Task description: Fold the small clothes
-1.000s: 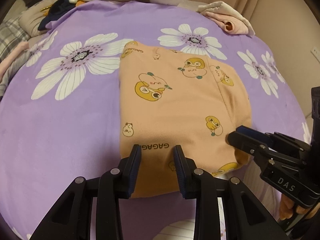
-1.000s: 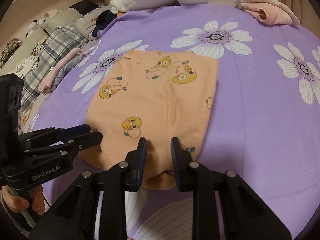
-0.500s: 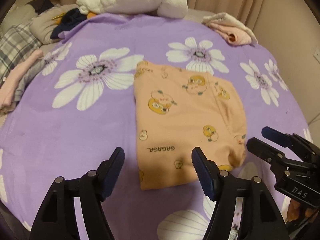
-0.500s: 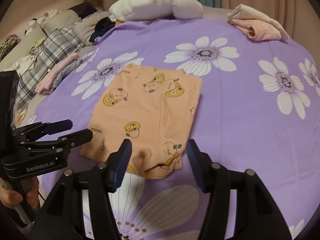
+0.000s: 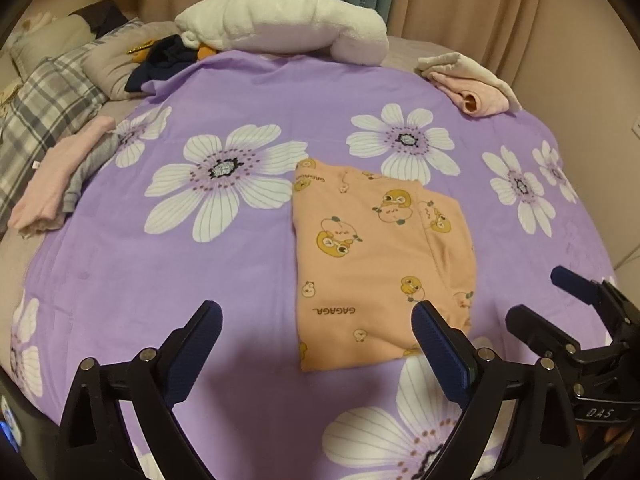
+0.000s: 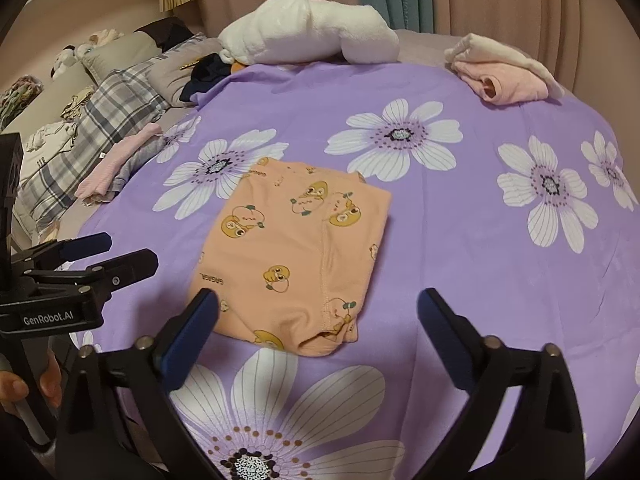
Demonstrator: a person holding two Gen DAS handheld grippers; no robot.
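Orange folded garment (image 5: 376,264) with duck prints lies flat on the purple flowered sheet (image 5: 240,280), near-centre, slightly right in my left wrist view. My left gripper (image 5: 316,340) is spread wide, jaws empty, touching nothing; its right finger (image 5: 440,344) overlaps the garment's near right corner in view, and I can't tell if it makes contact. My right gripper (image 6: 318,320) is also wide apart, empty, with the garment's near edge sitting between its fingers but beyond the tips. Each gripper shows in the other's view off to the side, also spread.

Count: one orange garment on the sheet, two grippers. One white plush bundle (image 5: 288,28) at the far edge. One pink and cream clothes pile (image 5: 472,84) far right. One pink and grey folded stack (image 5: 60,184) at the left edge. One dark garment (image 5: 160,60) far left by the plaid pillow (image 5: 40,108).
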